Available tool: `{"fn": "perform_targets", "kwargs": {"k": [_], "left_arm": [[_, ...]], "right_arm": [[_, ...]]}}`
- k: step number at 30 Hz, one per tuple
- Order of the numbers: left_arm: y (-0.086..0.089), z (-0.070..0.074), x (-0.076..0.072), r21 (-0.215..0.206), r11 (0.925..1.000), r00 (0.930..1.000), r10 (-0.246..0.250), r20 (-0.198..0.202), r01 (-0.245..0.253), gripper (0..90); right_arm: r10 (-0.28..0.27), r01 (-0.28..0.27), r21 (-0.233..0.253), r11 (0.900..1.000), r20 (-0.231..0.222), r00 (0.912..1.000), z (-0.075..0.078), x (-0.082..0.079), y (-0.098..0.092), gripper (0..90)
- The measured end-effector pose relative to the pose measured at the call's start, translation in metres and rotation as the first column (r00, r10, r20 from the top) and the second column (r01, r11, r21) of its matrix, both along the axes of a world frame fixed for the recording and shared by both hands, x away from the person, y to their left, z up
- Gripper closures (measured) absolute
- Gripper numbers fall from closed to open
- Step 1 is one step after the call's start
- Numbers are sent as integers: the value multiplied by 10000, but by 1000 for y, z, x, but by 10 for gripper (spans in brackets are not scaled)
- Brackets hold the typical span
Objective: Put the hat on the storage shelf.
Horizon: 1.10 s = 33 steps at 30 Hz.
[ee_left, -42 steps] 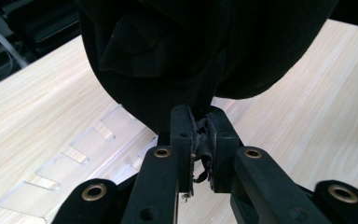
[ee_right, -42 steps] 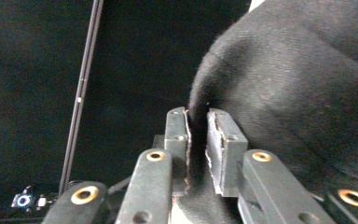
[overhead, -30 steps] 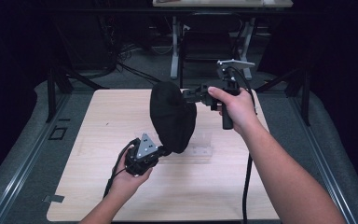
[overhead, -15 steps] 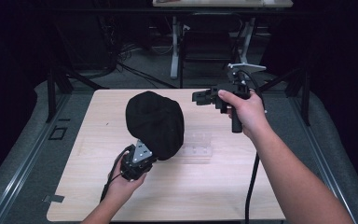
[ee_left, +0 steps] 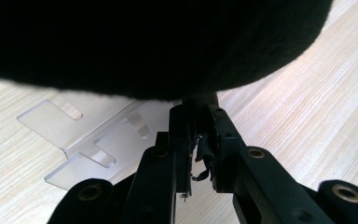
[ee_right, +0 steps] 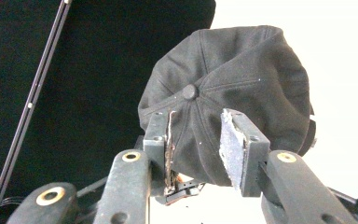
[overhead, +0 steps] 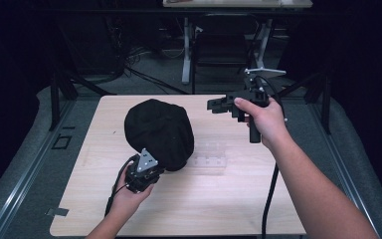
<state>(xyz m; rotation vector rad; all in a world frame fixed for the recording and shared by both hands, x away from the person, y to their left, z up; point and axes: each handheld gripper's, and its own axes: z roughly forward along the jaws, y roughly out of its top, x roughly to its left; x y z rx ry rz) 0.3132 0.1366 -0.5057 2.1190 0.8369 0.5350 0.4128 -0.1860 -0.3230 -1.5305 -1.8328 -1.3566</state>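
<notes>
Pinching the black cap (overhead: 159,133) edge, left tool (ee_left: 198,140) (jaws nearly together), right tool (overhead: 218,104) parted, empty.

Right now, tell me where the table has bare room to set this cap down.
The light wooden table is bare along its near edge and on its left side beside the black fabric cap. The middle is crowded: the clear plastic stand lies there, just right of the left claw that grips the cap.

a pale wooden table (overhead: 258,209) sits on grey floor (overhead: 25,164). beyond the right gripper (overhead: 218,105), dark room, a desk's white legs (overhead: 185,50) and tangled cables (overhead: 129,59). black stand legs (overhead: 54,94) flank the table.
</notes>
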Motion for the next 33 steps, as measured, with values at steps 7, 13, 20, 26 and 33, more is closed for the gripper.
{"fn": "perform_targets", "kwargs": {"k": [7,13,20,26,33], "left_arm": [[1,0,-2,-86,9999,10000,98,-7,-98,797],[10,2,-5,-713,9967,9989,368,-298,-388,686],[30,1,-7,-1135,9898,9950,795,-605,-860,430],[48,-6,-11,-1141,9866,9907,1079,-830,-1170,402],[75,-13,-21,-1301,9775,9827,1531,-1046,-1662,400]], "right_arm": [[-16,18,-171,9999,92,10000,0,-1,-1,635],[-77,79,-207,9998,113,9999,0,-1,-4,631],[-198,214,-543,9983,293,9994,-1,-3,-7,610],[-221,251,-894,9957,341,9992,-5,-6,-10,585],[-182,300,-1695,9851,703,9974,-11,-15,-16,569]]}}
